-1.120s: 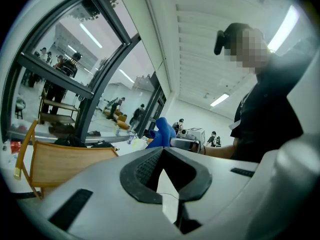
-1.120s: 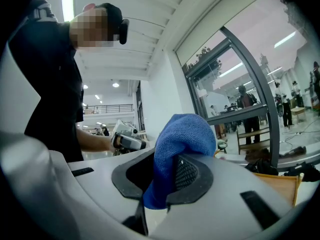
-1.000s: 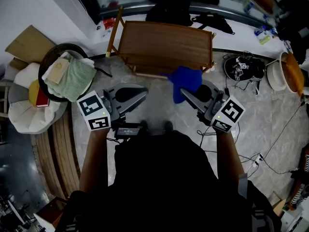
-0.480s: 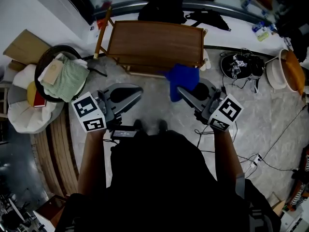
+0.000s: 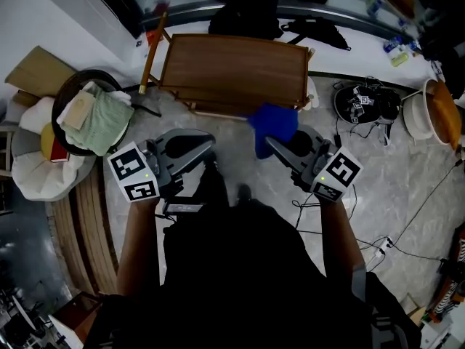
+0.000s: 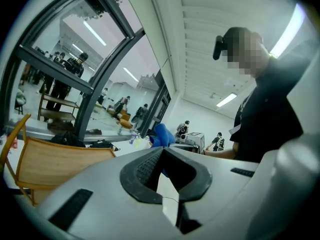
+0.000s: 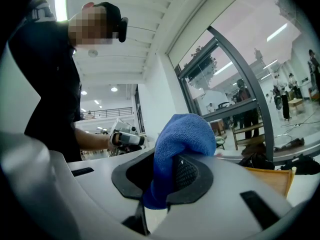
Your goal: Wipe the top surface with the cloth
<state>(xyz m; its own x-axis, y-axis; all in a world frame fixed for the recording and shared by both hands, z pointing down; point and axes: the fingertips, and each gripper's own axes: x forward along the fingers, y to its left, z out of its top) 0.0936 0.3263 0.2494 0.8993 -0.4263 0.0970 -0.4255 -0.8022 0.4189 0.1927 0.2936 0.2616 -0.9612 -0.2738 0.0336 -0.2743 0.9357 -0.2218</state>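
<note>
A low wooden table [image 5: 232, 67] with a raised rim stands on the marble floor ahead of me. My right gripper [image 5: 267, 142] is shut on a blue cloth [image 5: 275, 122], which hangs just short of the table's near edge. In the right gripper view the blue cloth [image 7: 182, 134] bulges out over the jaw tips of the right gripper [image 7: 167, 160], and a corner of the table [image 7: 267, 176] shows at the right. My left gripper [image 5: 211, 142] is level with the right one, shut and holding nothing. The left gripper [image 6: 162, 151] looks past the table [image 6: 55, 159].
A round basket with a green cloth [image 5: 102, 115] sits left of the table, with white cushions [image 5: 36, 158] and cardboard [image 5: 40, 67] beside it. A black helmet [image 5: 367, 102] and a white bowl [image 5: 436, 111] lie at the right. Cables [image 5: 407, 246] trail over the floor.
Both grippers have dropped a little in the head view and the table has slid slightly left. The right gripper still holds the blue cloth; the left stays shut.
</note>
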